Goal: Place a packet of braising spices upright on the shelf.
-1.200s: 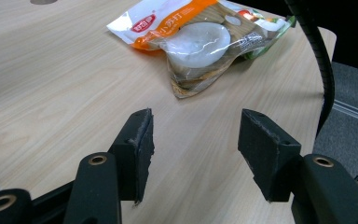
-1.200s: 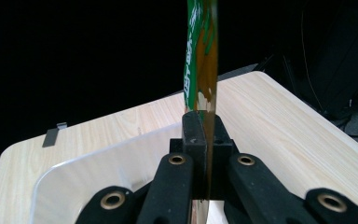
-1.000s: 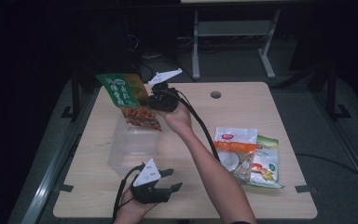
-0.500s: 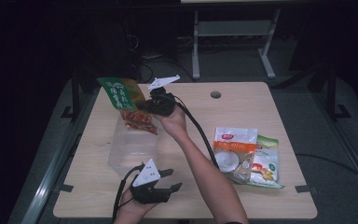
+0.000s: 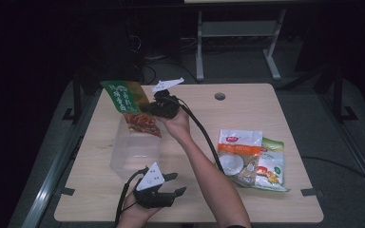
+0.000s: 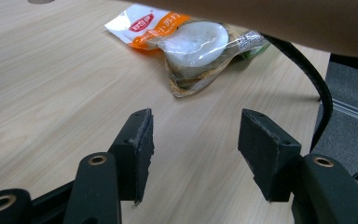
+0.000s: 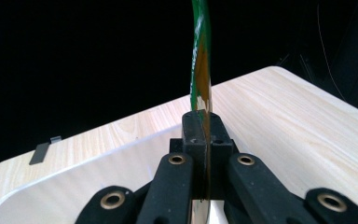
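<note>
1. The right gripper (image 5: 147, 108), upper left of centre in the high view, clamps a green snack bag (image 5: 129, 105) over a clear tub (image 5: 134, 151).
2. The left gripper (image 5: 177, 184), at bottom centre, rests with its jaws apart, holding nothing.
3. Two more packets (image 5: 247, 153) lie at right on the table (image 5: 275, 104).

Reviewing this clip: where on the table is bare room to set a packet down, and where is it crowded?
Bare wood lies between the clear bin and the snack packets, though the right forearm crosses it, and along the far edge right of the cable hole. Crowded: the far left, where the right gripper holds the green packet over the bin, and the near edge around the left gripper.
</note>
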Demonstrator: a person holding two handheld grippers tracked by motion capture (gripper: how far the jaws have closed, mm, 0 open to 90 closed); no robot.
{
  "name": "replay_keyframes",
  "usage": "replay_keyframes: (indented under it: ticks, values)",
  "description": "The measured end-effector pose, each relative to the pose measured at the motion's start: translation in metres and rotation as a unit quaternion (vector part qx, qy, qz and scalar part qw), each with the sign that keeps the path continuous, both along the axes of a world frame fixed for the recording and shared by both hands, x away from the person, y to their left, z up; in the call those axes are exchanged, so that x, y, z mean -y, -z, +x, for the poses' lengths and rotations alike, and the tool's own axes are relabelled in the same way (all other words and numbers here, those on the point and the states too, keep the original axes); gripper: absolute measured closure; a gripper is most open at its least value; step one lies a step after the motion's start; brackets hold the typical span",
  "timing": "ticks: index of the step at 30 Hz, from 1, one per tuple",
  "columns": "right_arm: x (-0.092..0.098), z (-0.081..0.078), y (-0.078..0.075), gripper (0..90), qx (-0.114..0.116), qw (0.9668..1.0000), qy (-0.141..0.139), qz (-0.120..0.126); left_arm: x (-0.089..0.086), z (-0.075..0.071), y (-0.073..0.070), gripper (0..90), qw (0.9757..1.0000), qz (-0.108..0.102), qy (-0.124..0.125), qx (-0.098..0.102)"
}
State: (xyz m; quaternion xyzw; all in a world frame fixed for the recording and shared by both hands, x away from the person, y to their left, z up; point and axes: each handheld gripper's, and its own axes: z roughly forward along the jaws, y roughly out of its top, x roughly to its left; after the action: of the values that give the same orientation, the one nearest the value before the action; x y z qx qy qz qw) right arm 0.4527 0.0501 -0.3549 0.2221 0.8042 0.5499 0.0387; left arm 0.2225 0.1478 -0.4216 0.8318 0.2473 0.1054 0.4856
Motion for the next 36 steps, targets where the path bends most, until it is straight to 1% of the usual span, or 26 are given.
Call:
replay_keyframes:
  ticks: [2,5,7,8,9,12,14,15,17,19,23,25,26,28,32,33,36]
  values:
    - [-0.001,0.000,0.005,89.8,-0.003,1.0000,0.002,-0.002,0.000,0.000,0.000,44.5,1.0000,0.000,0.000,0.000]
    - [0.000,0.001,0.009,89.7,-0.005,0.9999,0.009,0.001,0.000,0.000,0.000,44.6,1.0000,0.000,0.000,-0.001]
    - [0.001,0.001,0.014,89.6,-0.009,0.9998,0.013,-0.009,0.000,0.000,0.000,44.5,1.0000,0.001,0.000,0.000]
    - [0.001,0.001,0.014,89.6,-0.009,0.9998,0.013,-0.009,0.000,0.000,0.000,44.6,1.0000,0.001,0.000,0.000]
    - [0.002,0.001,0.019,89.5,-0.010,0.9997,0.016,-0.013,0.000,0.000,0.000,44.6,1.0000,0.001,0.000,0.000]
    - [0.007,0.001,0.022,89.3,-0.019,0.9996,0.021,-0.003,0.000,0.000,0.000,44.6,1.0000,0.001,0.000,-0.001]
    - [0.008,0.001,0.023,89.3,-0.020,0.9996,0.020,-0.007,0.000,0.000,0.000,44.6,1.0000,0.001,0.000,-0.001]
    - [0.011,0.001,0.026,89.2,-0.019,0.9995,0.019,-0.013,0.000,0.000,0.000,44.6,1.0000,0.002,0.000,-0.002]
    - [0.014,0.000,0.028,89.1,-0.023,0.9994,0.019,-0.016,0.001,0.000,0.000,44.6,1.0000,0.003,0.002,-0.002]
    - [0.017,0.001,0.028,89.1,-0.023,0.9994,0.020,-0.014,0.002,0.000,0.001,44.6,1.0000,0.002,0.001,-0.002]
    - [0.017,0.000,0.026,88.1,-0.021,0.9992,0.021,-0.027,0.003,0.000,0.001,44.6,1.0000,0.004,0.004,-0.002]
    - [0.016,0.000,0.025,83.8,-0.019,0.9988,0.021,-0.040,0.003,0.000,0.001,44.5,1.0000,0.004,0.004,-0.002]
    - [0.016,0.000,0.024,83.2,-0.021,0.9986,0.021,-0.043,0.003,0.000,0.001,44.5,1.0000,0.004,0.004,-0.002]
    - [0.016,0.000,0.023,78.7,-0.016,0.9982,0.028,-0.049,0.003,0.000,0.002,44.4,1.0000,0.004,0.004,-0.003]
    - [0.019,0.001,0.021,75.5,-0.020,0.9981,0.032,-0.048,0.003,0.000,0.001,44.2,1.0000,0.004,0.003,-0.003]
    - [0.022,0.002,0.020,69.0,-0.028,0.9980,0.035,-0.044,0.002,0.001,0.001,44.1,1.0000,0.003,0.003,-0.003]
    - [0.030,0.000,0.017,61.7,-0.029,0.9980,0.039,-0.041,0.002,0.001,0.001,43.6,1.0000,0.004,0.002,-0.004]
